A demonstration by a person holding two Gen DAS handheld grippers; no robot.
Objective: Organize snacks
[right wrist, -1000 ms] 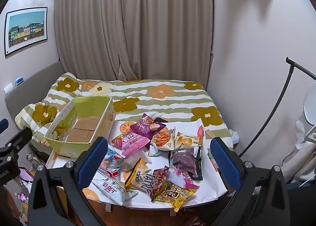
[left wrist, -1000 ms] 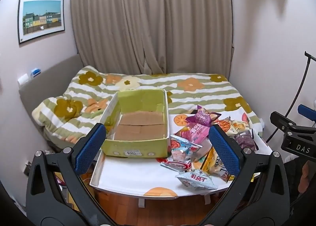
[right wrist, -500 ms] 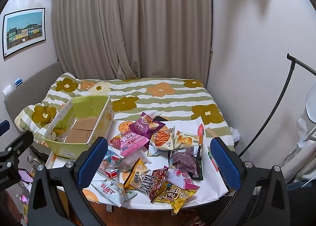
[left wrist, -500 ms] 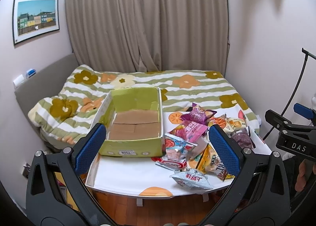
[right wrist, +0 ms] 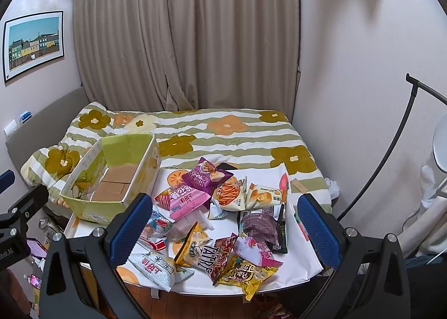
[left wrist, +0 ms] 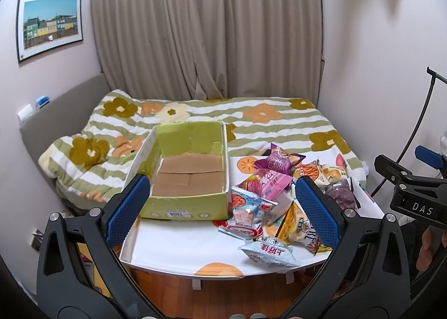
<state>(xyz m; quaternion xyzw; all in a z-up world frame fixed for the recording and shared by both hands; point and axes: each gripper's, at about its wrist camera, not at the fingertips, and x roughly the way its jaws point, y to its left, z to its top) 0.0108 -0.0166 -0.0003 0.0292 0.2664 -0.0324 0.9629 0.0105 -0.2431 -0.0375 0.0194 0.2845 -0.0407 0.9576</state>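
Observation:
An empty green cardboard box point(left wrist: 187, 207) point(right wrist: 83, 207) stands on the left of a white table point(left wrist: 178, 246) point(right wrist: 296, 257). A pile of snack bags lies to its right: a purple bag point(left wrist: 279, 161) point(right wrist: 206, 176), a pink bag point(left wrist: 268, 182) point(right wrist: 184, 201), a silver bag point(left wrist: 269, 250) point(right wrist: 156, 266) and a yellow bag point(right wrist: 248, 271), among several others. My left gripper point(left wrist: 223, 213) is open and empty, held back from the table's front edge. My right gripper point(right wrist: 225, 232) is open and empty, over the table's front right.
A bed with a flowered striped cover point(left wrist: 251, 120) point(right wrist: 223, 134) lies behind the table, with curtains point(left wrist: 206, 28) beyond. A black stand pole point(right wrist: 391, 151) leans at the right wall. The floor below the table is wooden point(left wrist: 229, 291).
Both grippers have drawn back slightly, so the table and bed look a little farther. Both stay open and nothing on the table has moved.

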